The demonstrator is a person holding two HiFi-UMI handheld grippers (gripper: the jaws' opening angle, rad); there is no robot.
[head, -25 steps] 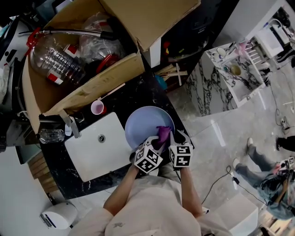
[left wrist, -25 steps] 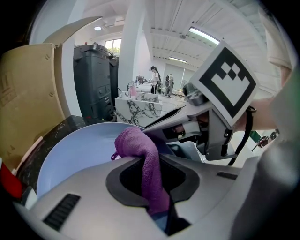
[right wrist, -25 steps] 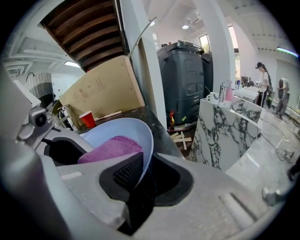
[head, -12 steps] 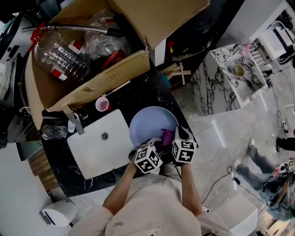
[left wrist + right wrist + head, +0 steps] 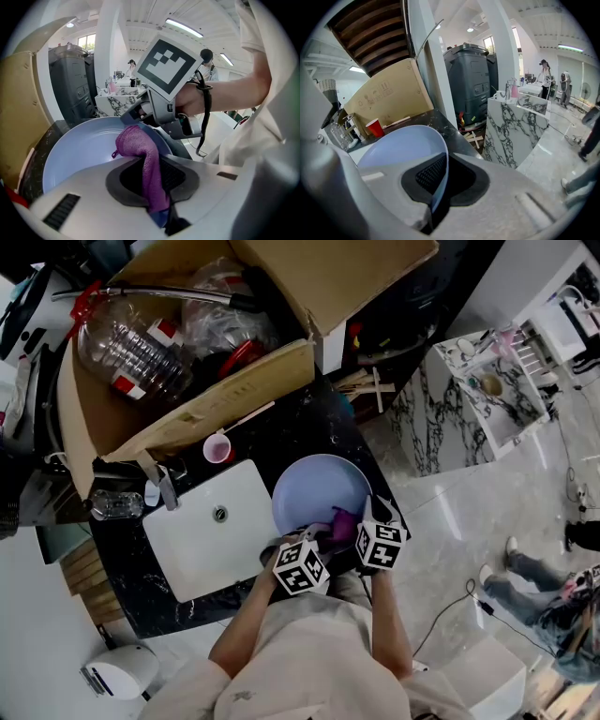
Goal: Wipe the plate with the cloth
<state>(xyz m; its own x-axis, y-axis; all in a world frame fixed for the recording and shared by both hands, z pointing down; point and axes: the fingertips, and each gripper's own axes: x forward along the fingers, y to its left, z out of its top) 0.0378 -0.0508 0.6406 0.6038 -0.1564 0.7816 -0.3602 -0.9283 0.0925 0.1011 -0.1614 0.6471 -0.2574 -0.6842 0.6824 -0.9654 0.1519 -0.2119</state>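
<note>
So the plate point(image 5: 314, 488) is sitting on the near right part of the black counter point(image 5: 300, 427), just right of the white sink point(image 5: 202, 540). I can't tell if it's flat down or tipped up a little. The right gripper point(image 5: 440, 183) is pinched onto its near right rim, only a thin bit of edge between the pads. The left gripper point(image 5: 152, 185) is clamped on the purple cloth point(image 5: 140, 154), which bunches over the near rim and touches the inside of the plate, right beside the other gripper's tips.

What I'd worry about:

- That rim hold looks skimpy on a smooth plate. Push down hard with the cloth and the plate could lever out of the jaws and skid.
- The plate is close to the counter's right edge, with hard floor past it. A slide that way is probably a broken plate; a slide left drops it in the sink.
- Only a narrow fold of cloth is gripped. If it drags on the plate, it might pull free.
- The two grippers are nearly touching, so a short stroke to the right could knock the holding one off.
- Further out, the red cup point(image 5: 217, 448) and the cardboard box point(image 5: 187, 418) sit at the far side; a long far stroke might bump the cup.
</note>
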